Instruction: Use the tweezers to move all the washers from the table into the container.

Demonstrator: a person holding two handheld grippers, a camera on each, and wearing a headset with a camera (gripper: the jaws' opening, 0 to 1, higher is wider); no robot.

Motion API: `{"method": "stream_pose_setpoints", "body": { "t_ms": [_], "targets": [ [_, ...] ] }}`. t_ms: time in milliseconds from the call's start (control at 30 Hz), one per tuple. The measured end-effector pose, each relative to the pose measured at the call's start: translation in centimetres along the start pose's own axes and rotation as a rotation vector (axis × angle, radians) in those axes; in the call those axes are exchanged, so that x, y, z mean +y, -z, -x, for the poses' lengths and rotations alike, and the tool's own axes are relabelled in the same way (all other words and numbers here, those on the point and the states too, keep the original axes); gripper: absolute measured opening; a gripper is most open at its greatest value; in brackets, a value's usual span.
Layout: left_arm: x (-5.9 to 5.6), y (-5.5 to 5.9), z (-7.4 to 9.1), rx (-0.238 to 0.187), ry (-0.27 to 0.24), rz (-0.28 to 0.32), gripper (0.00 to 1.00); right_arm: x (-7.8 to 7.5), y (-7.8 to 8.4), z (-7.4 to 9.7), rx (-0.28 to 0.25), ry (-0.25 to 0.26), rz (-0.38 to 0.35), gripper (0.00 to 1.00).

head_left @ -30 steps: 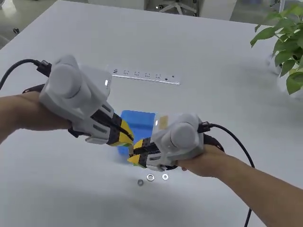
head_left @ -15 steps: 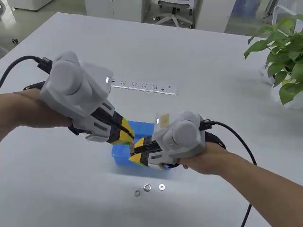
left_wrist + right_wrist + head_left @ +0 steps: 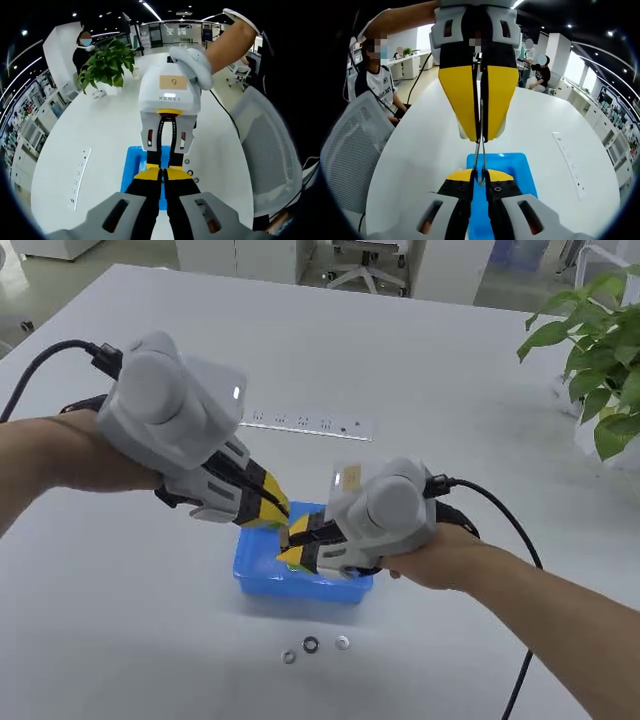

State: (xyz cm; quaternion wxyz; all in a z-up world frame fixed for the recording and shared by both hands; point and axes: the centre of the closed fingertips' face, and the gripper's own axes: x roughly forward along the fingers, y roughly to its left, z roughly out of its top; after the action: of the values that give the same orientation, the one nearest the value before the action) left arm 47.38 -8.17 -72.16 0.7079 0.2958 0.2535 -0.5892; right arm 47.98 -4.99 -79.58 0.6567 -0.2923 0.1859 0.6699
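Three small metal washers (image 3: 311,644) lie in a short row on the white table, just in front of the blue container (image 3: 258,577). Above the container my left gripper (image 3: 284,513) and right gripper (image 3: 289,545) meet tip to tip. In the right gripper view, thin metal tweezers (image 3: 480,135) run from between the left gripper's yellow jaws down into my right gripper (image 3: 481,179). Both grippers look shut on the tweezers. The left gripper view shows my left gripper (image 3: 161,174), the container (image 3: 131,167) below it and the washers (image 3: 190,172) to its right.
A white power strip (image 3: 305,424) lies on the table beyond the container. A potted plant (image 3: 598,350) stands at the far right edge. Cables trail from both grippers. In the right gripper view people sit beyond the table, with a mesh chair (image 3: 355,145) nearby.
Both grippers, still tip to tip, have shifted away from the washers and now hang over the blue container, more of which shows. The washers lie as before.
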Motion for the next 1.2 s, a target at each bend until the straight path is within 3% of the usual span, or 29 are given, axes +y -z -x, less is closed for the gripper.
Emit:
{"method": "stream_pose_setpoints", "body": {
  "t_ms": [567, 1200],
  "targets": [
    [2.0, 2.5, -2.1, 0.028, 0.021, 0.02, 0.05, -1.7, 2.1, -2.7, 0.006, -0.033, -0.034, 0.11],
    [3.1, 4.7, -4.2, 0.035, 0.05, 0.055, 0.05, -2.1, 4.0, -4.8, 0.023, -0.086, -0.069, 0.11]
  ]
}}
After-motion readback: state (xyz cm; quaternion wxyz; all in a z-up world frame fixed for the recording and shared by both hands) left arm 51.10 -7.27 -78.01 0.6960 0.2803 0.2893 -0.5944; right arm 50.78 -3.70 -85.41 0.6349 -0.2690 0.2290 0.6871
